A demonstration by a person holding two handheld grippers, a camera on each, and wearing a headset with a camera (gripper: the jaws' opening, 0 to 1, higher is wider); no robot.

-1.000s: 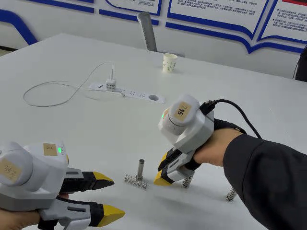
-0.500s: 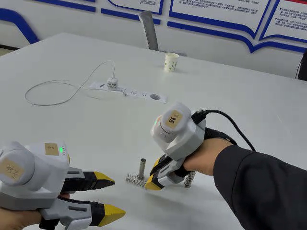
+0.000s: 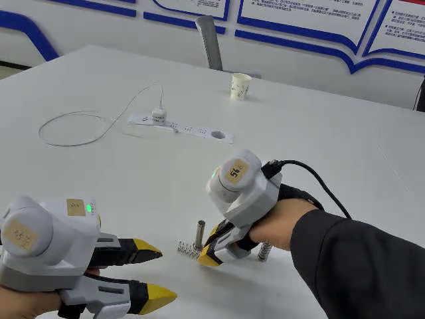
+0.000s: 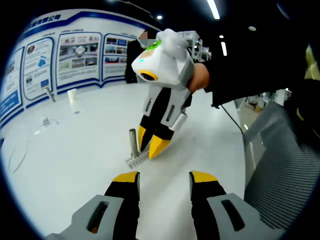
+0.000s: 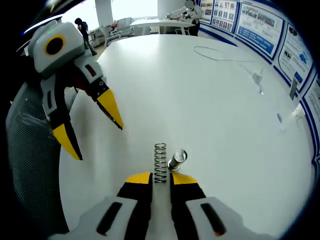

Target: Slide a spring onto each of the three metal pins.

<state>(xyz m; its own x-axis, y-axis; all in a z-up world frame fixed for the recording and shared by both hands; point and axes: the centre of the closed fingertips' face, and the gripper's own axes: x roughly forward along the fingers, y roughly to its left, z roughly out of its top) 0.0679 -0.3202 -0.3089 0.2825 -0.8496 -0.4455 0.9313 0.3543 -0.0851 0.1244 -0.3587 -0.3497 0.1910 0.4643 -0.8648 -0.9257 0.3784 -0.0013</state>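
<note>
Right claw [image 5: 161, 176] is found narrowed about one end of the spring [image 5: 160, 162] — clamping cannot be confirmed. Spring lies on the tabletop [image 5: 210, 90] beside the upright pin [image 5: 177, 159]; judged light, flexible, best gripped mid-coil.

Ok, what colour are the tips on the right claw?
Yellow, with black behind them on the right claw; the right gripper view shows it best.

In the head view a tan sticker [image 3: 235, 173] sits on the body of the right gripper [image 3: 207, 258], just at 5 o'clock from the centre. It carries two dark digits, turned sideways, which look like 95. The left gripper [image 3: 161, 272], at 8 o'clock, bears two tan stickers [image 3: 75, 207] with marks too small to read. The print on the wall posters [image 3: 302, 13] at 12 o'clock is also too small.
</note>
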